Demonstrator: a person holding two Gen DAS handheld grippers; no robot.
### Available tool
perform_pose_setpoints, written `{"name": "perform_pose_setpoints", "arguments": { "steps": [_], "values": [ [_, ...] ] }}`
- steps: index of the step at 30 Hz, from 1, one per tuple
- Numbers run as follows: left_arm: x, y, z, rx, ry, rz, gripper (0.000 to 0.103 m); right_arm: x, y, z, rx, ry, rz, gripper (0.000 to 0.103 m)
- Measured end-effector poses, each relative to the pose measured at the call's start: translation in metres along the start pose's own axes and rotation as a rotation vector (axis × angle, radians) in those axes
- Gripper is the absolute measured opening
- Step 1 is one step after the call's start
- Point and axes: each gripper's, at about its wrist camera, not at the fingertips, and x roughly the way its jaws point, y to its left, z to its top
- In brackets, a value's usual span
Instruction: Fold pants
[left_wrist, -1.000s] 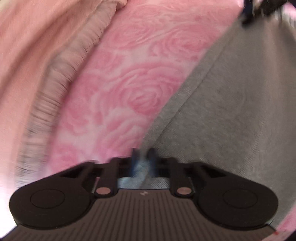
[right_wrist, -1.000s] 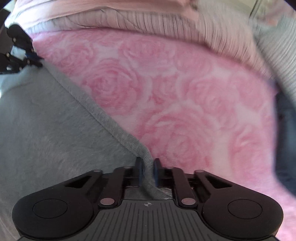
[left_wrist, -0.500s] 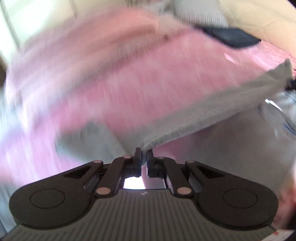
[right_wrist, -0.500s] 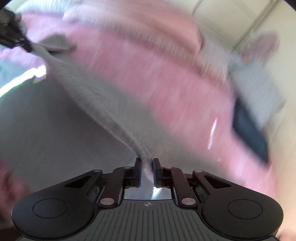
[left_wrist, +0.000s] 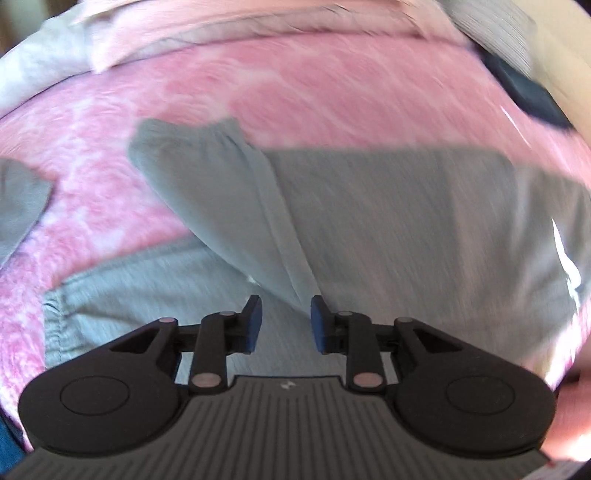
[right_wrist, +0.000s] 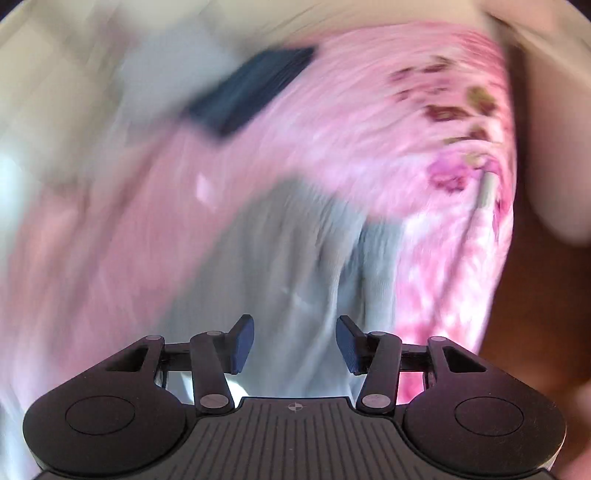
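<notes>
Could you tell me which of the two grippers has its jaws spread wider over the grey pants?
The right gripper: its blue pads stand clearly further apart than those of the left gripper. Both have just been opening, clear of the grey knit pants.

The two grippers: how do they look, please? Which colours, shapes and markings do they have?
The left gripper and the right gripper look alike: a black body with a ribbed grey centre panel, two rounded black lobes with circular caps, black linkage arms with silver pivot pins, and dark blue finger pads. A small white mark sits on each ribbed panel. No cables show.
</notes>
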Motion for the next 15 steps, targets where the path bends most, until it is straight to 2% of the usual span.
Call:
{"name": "perform_pose_setpoints", "arguments": {
  "steps": [3, 6, 8, 14, 15],
  "values": [
    [0.006, 0.011, 0.013, -0.087, -0.031, 0.022, 0.029, 0.015, -0.024, 0.031, 0.121, -0.028, -0.003, 0.046],
    [0.008, 0.017, 0.02, -0.136, -0.044, 0.043, 0.03, 0.035, -0.038, 0.038, 0.171, -0.005, -0.002, 0.046],
    [0.011, 0.016, 0.025, -0.138, -0.05, 0.062, 0.031, 0.049, -0.044, 0.039, 0.174, 0.005, 0.011, 0.046],
    [0.034, 0.003, 0.05, -0.095, -0.088, 0.131, 0.052, 0.054, -0.046, 0.041, 0.152, 0.022, 0.031, 0.046],
    [0.041, 0.0, 0.057, -0.089, -0.093, 0.144, 0.053, 0.054, -0.046, 0.04, 0.15, 0.022, 0.032, 0.046]
  ]
}}
